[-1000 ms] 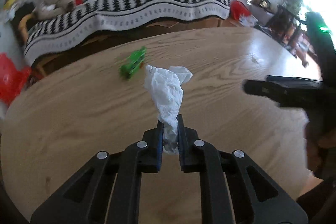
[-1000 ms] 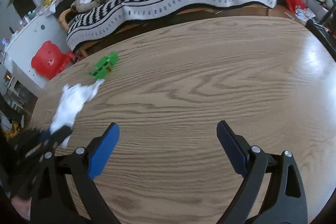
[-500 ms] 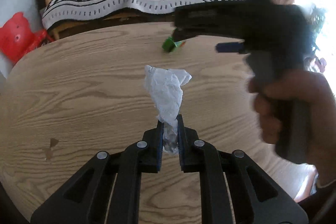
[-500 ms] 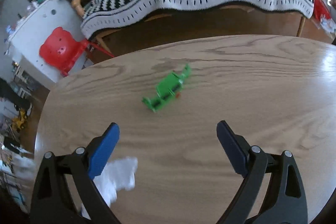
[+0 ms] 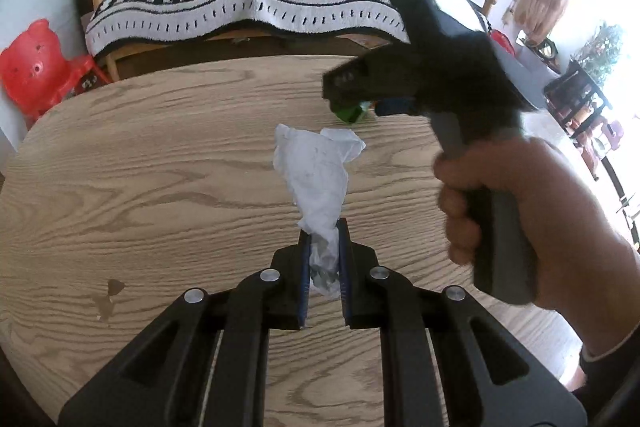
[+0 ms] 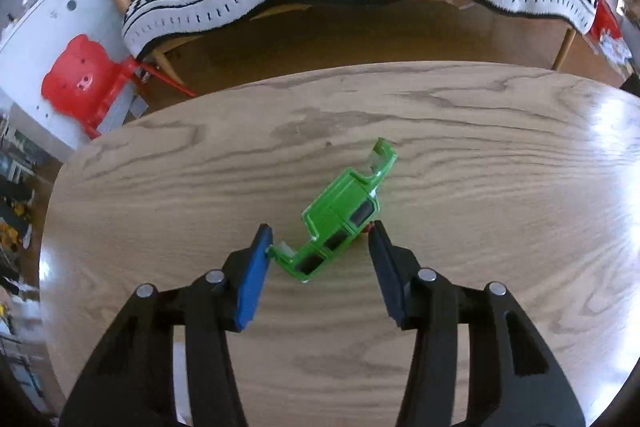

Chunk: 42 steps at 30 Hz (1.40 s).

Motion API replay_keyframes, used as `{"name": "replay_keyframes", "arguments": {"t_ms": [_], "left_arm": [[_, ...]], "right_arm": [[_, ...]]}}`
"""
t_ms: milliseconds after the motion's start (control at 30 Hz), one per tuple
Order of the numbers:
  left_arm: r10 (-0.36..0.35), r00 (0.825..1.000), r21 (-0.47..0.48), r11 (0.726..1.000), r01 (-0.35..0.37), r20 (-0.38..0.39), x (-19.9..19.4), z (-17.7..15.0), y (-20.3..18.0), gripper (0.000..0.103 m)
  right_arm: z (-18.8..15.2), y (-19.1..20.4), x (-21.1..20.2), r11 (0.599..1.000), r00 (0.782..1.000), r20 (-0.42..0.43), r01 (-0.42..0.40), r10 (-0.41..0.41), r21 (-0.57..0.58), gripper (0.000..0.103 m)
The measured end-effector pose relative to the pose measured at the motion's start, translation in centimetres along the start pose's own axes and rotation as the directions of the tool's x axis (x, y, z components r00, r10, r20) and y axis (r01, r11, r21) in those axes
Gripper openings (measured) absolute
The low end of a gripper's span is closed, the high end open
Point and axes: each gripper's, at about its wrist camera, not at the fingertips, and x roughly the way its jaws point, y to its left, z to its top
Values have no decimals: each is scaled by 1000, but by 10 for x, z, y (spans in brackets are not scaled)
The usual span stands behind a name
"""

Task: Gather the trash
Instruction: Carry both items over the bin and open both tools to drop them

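Right wrist view: green plastic piece (image 6: 340,223) lying flat on the table (image 6: 500,195), straddled by the right tool (image 6: 320,239). Jaws just been closing, green piece between them. Left pad close against the near, lower-left end; right pad level with the piece's right flank by a small red bit; firm pressing on either side not certain, so best judged as not yet gripped. Long axis of the piece running on a diagonal, from the near left end by the left pad up and away to the right, ending in a hooked tab pointing toward the far edge of the table. Jaw line therefore crossing that axis at a slant, not square; likely to catch the near half only, leaving the far tab overhanging and apt to swing once lifted.

Left wrist view: left tool (image 5: 323,251) clamped shut on a crumpled white tissue (image 5: 318,171), bunched end pinched between the pads, loose end sticking out forward above the table. Right hand (image 5: 532,227) in front to the right, working over the green piece beyond the tissue. Right tool plainly the nearer one to the green piece; left already occupied.
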Motion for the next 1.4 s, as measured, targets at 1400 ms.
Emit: {"name": "replay_keyframes", "arguments": {"t_ms": [1400], "left_arm": [[-379,871,624,610,488,-312,14,-197,-501,11]], "right_arm": [[-517,-509,-323,767,958,46,197,-283,611,50]]}}
